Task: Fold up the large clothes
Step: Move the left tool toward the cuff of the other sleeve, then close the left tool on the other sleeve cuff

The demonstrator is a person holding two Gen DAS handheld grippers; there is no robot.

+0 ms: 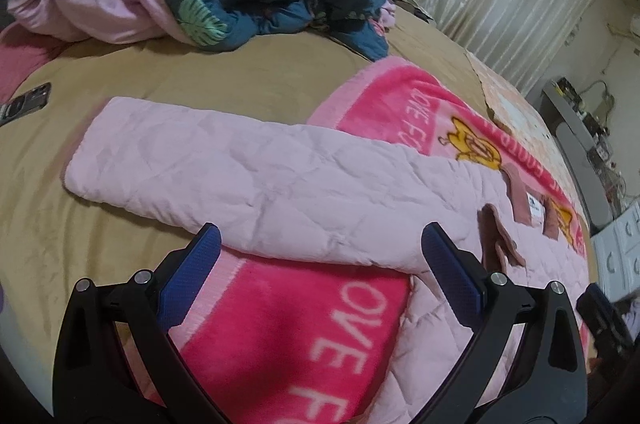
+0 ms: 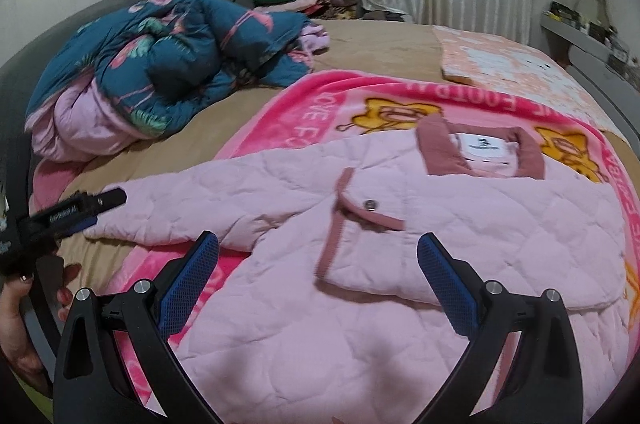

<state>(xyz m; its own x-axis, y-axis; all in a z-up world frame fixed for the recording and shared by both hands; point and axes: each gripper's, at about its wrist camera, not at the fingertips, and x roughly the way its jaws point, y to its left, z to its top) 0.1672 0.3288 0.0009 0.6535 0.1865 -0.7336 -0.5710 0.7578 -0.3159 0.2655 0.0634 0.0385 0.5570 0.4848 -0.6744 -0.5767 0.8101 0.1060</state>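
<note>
Both grippers spread wide and empty above a pale pink quilted jacket (image 2: 460, 216) laid flat on a bed.

Left gripper (image 1: 320, 264) with blue-padded fingers (image 1: 190, 276) far apart, gripping nothing, poised just short of the jacket's outstretched sleeve (image 1: 224, 180), which runs crosswise ahead of the tips. Right gripper (image 2: 318, 270) equally wide, nothing between its fingers (image 2: 448, 284), poised over the jacket's front panel, near the dusty-rose trimmed pocket flap (image 2: 368, 212); collar (image 2: 480, 148) farther ahead. Beneath the jacket, a bright pink fleece blanket with white lettering and yellow cartoon figures (image 2: 280, 104), spread on a tan bedsheet (image 1: 200, 72). Farther back, a bunched teal floral comforter with pink lining (image 2: 168, 64). Dark flat object at the left-view edge (image 1: 28, 102), possibly a phone.
</note>
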